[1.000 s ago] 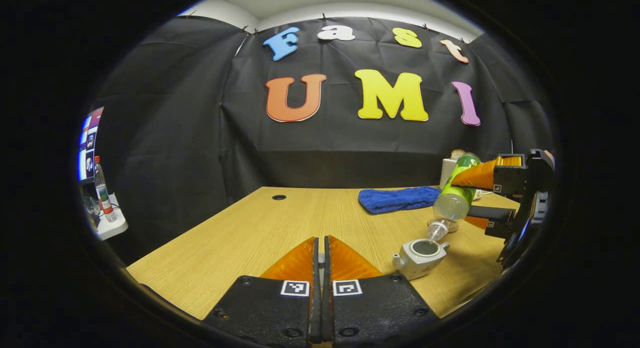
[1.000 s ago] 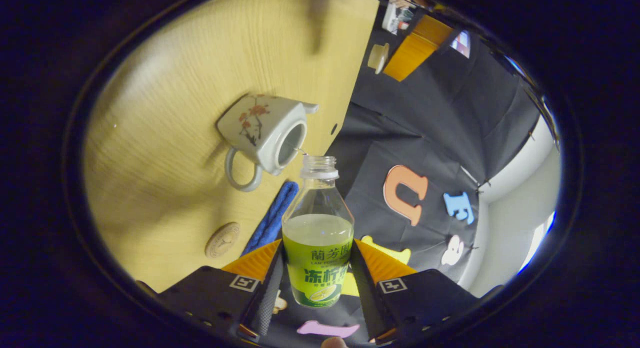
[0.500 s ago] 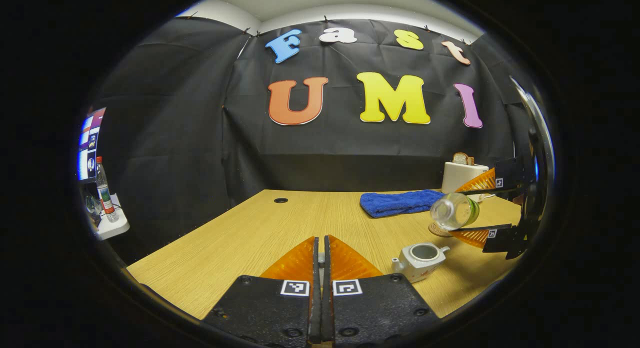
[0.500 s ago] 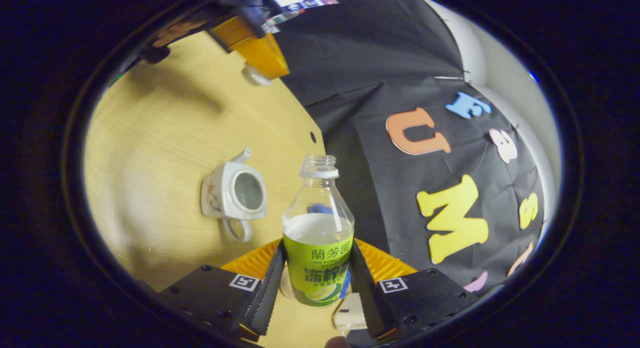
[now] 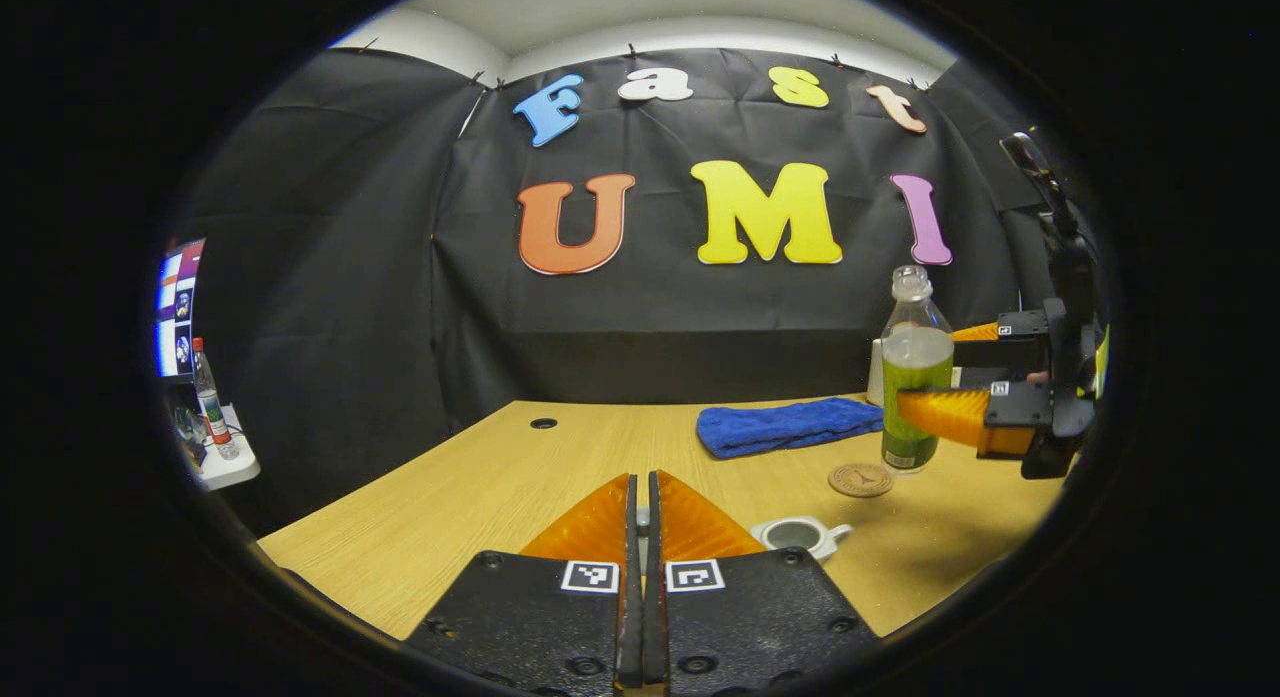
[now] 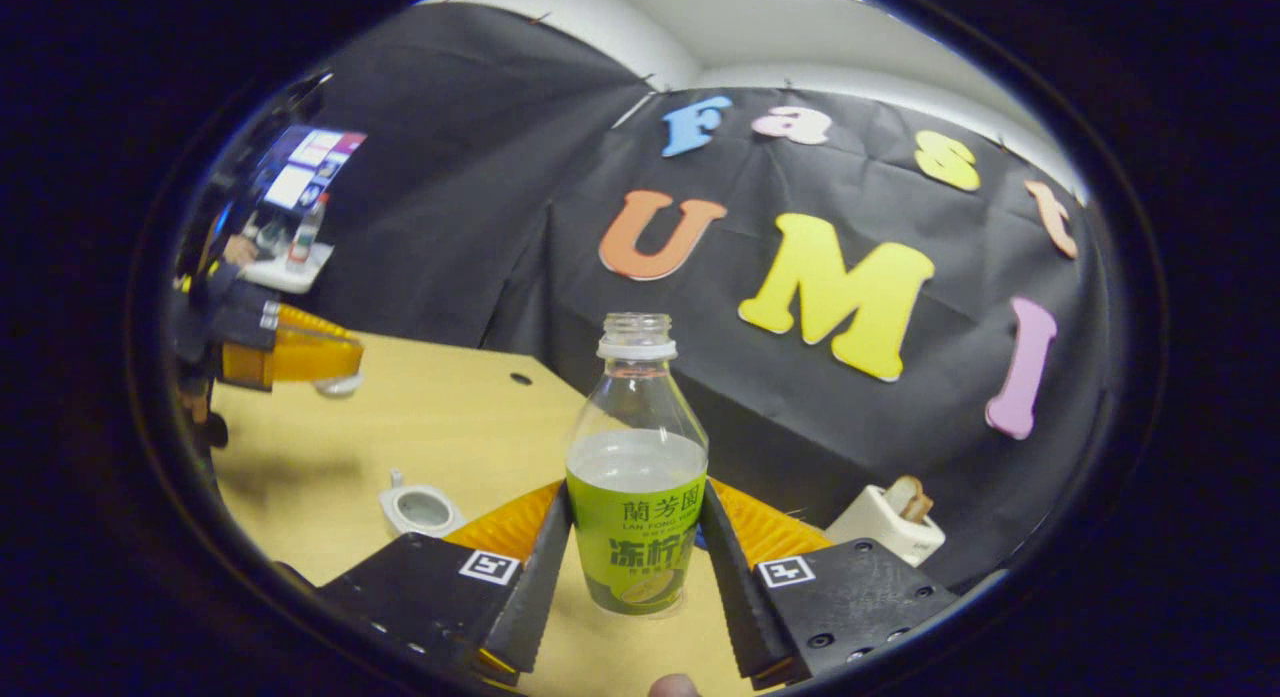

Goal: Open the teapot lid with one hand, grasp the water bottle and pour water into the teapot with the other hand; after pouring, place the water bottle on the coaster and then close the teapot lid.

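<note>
In the left gripper view, the left gripper (image 5: 641, 507) is holding its fingers pressed together over the wooden table (image 5: 500, 477). The open teapot (image 5: 797, 535) is sitting just beside it. Farther right, the right gripper (image 5: 945, 382) is pinching the water bottle (image 5: 912, 372) upright above the table, just behind the round coaster (image 5: 860, 479), with a blue towel (image 5: 785, 425) nearby.

In the right gripper view, both fingers are squeezing the bottle's green label (image 6: 636, 547). The teapot (image 6: 421, 509) is sitting low on the left. The left gripper (image 6: 310, 362) is pinching the small white lid (image 6: 337, 384) in the air.

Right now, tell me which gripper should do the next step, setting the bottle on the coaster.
Right. The right gripper already clamps the upright water bottle just beside the coaster; the left gripper grips the lid.
</note>
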Motion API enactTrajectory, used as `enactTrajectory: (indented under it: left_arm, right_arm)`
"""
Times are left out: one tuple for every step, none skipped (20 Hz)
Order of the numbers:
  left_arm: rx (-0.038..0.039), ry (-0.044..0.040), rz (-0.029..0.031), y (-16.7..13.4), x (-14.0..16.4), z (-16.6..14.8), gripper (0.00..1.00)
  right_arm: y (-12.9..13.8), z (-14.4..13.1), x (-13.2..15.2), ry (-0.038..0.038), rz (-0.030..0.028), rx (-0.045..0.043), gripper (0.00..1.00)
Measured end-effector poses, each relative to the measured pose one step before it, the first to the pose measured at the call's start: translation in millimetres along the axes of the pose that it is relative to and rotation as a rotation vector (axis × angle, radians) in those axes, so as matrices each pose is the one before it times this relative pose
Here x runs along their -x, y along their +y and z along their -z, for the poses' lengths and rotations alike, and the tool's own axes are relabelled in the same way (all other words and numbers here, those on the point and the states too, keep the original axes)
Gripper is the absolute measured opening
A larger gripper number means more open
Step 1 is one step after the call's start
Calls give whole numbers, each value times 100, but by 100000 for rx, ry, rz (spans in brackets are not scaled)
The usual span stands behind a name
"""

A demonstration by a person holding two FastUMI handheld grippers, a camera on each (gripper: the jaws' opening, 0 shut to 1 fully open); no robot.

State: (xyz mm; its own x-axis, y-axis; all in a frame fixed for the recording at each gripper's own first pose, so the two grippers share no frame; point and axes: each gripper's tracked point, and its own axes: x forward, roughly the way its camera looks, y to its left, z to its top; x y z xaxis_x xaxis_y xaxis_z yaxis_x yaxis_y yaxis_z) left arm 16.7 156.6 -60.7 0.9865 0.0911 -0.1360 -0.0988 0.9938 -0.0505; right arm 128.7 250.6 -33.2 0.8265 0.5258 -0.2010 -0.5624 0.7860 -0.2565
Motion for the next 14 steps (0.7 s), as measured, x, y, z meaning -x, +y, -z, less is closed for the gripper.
enactTrajectory:
  left_arm:
    - [-330,-1197,1061,-856,112,-556,3]
    - [-770,-1213,660,-687,116,-464,3]
    - [-1019,-825,449,-591,119,-378,3]
    - [-745,-680,440,-496,180,-393,3]
    - [-28,-592,448,-509,125,-256,3]
    - [122,-542,729,-453,147,-365,3]
    - [76,-368,545,-419,74,-239,3]
    - [-137,-69,438,-292,136,-133,3]
    - [-118,-340,-6,-189,16,-149,3]
    - [-307,27,132,-120,-24,1,3]
    - [-315,47,-35,-14,20,-48,3]
    - [-218,32,-72,6,165,-41,3]
    - [-105,-36,-121,35,17,-9,3]
    - [-56,-53,-102,75,-27,12,3]
  right_arm:
    - [-1076,-303,-116,-1768,133,-6166,73]
    - [-741,-149,-264,-1324,-450,-6279,73]
    - [-832,132,-317,-528,293,-5246,73]
    - [-783,229,-323,-106,89,-4108,71]
    - [-544,287,-468,422,357,-2794,72]
    - [-551,372,-483,408,522,-1680,72]
    - [-386,341,-487,681,305,-1754,71]
    - [-312,433,-459,567,253,-1464,71]
    - [-251,481,-616,842,488,-904,71]
    - [-427,590,-654,800,729,-807,72]
    - [-220,578,-621,1389,263,-870,71]
    - [-119,563,-780,1348,615,-327,72]
    - [-162,519,-577,1482,467,417,71]
    - [-140,593,-416,1689,855,389,71]
